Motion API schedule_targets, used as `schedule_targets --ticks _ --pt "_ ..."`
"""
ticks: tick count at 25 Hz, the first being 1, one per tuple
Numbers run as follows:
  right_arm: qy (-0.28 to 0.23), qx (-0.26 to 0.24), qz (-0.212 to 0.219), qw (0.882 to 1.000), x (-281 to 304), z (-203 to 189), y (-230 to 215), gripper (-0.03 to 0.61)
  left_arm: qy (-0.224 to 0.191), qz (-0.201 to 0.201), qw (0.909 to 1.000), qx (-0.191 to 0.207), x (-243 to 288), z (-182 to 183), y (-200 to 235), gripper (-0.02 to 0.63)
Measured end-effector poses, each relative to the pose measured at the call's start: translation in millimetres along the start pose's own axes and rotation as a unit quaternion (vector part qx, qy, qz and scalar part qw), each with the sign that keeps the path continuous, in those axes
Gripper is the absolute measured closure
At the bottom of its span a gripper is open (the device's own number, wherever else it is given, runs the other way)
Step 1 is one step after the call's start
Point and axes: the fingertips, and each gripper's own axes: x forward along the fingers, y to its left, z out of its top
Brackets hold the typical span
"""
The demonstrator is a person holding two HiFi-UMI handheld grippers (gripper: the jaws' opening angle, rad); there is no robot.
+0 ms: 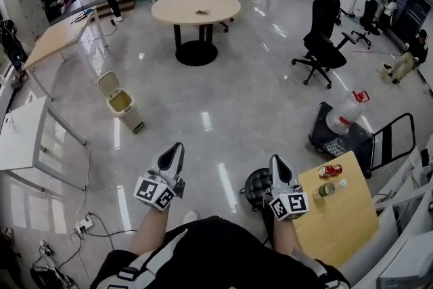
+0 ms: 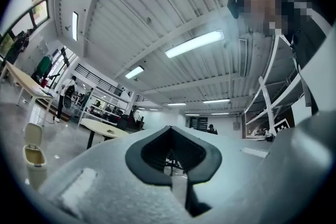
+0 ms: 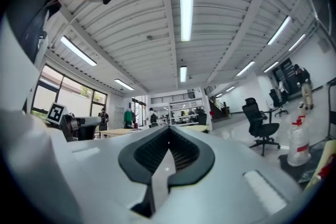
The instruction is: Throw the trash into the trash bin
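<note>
Nearest, the person's dark-clad lap (image 1: 223, 254) filled the lower edge of the head view, and both arms reached forward from it. Left tongs (image 1: 174, 153) and right tongs (image 1: 279, 166) were each closed, their ribbed dark rubber pads meeting inside smooth pale-grey shells, with nothing caught between them. Just right of the right tongs stood a small worktop (image 1: 338, 227) of pale matt wood. It carried a red can (image 1: 329, 170) lying on its side and a small bottle (image 1: 326, 189) beside it, probably the trash meant. Farther off to the left, well apart across the glossy grey floor (image 1: 223, 112), stood the trash bin (image 1: 120, 101), a cream plastic box with its rounded lid tipped up. By my reading the pick-up had not begun. The next move called for opening one pair of tongs and closing it on the slick, rollable can or the bottle, then carrying that across to the open bin.
</note>
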Motion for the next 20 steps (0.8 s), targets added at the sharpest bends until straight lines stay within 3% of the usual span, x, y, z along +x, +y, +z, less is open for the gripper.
schedule_targets --ticks 6,10,14,20 --pt "-0.004 -0.018 -0.063 0.998 -11.8 6.1 -13.3 0.575 0.031 -0.080 0.9963 -0.011 42.8 -30.2 -3.6 0.614" --pt "-0.006 -0.028 -0.117 0.993 -30.7 11.9 -26.6 0.575 0.046 -0.150 0.9875 -0.021 81.3 -44.4 -31.7 0.614" --pt "-0.006 -0.048 -0.190 0.981 -70.1 23.6 -30.9 0.577 0.074 -0.224 0.9709 -0.042 106.8 -62.0 -66.6 0.614" --pt "-0.009 -0.071 -0.301 0.951 -127.9 35.9 -42.6 0.575 0.093 -0.321 0.9394 -0.074 136.7 -82.2 -122.1 0.614"
